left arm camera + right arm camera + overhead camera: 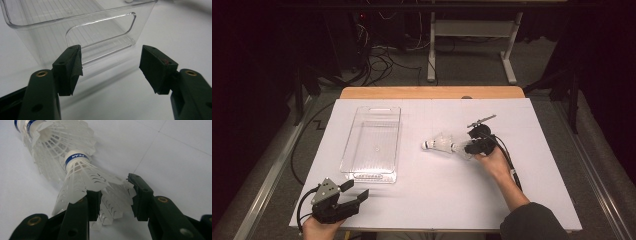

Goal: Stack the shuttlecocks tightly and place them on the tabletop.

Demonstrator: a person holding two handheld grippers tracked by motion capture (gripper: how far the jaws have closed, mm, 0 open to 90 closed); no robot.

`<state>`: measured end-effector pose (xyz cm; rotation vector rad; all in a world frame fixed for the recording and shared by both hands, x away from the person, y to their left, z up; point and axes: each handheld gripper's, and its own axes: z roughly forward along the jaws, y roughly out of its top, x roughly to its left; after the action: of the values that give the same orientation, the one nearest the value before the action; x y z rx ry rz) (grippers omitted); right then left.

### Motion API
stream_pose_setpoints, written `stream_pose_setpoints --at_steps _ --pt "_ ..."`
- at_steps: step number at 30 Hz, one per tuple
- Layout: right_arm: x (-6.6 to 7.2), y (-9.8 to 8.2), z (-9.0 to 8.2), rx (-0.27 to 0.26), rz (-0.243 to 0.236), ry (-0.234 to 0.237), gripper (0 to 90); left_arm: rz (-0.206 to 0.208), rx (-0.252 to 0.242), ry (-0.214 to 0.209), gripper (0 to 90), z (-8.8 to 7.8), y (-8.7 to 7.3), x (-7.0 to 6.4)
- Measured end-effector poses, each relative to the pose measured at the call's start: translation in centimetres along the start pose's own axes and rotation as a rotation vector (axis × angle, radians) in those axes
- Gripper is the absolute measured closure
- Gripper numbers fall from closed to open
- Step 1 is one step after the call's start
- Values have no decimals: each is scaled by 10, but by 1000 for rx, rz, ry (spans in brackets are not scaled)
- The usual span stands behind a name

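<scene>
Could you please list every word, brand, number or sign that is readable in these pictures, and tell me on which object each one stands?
"PEAK": white letters on the blue band around the cork of the nearer shuttlecock.
Blue band on the farther shuttlecock: any print is cut off and cannot be read.
Clear plastic bin: no readable text.

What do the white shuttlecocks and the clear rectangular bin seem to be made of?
White shuttlecocks: probably moulded plastic or nylon, matt and slightly translucent; the skirts show a net of ribs and notched edges, not separate feathers. Clear rectangular bin: seemingly hard, glossy transparent plastic; the table shows through its ribbed walls and cut-out handle.
</scene>
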<state>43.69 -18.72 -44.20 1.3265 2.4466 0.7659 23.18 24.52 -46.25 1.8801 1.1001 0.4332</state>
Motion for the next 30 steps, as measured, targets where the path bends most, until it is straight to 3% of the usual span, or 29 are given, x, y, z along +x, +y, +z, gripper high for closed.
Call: stream_pose_setpoints --at_steps 17,30 --pt "8 16 6 -24 -42 0 633 9 -1 1 351 1 0 -1" --pt "6 17 14 -41 -6 22 622 13 1 -3 352 1 0 -1"
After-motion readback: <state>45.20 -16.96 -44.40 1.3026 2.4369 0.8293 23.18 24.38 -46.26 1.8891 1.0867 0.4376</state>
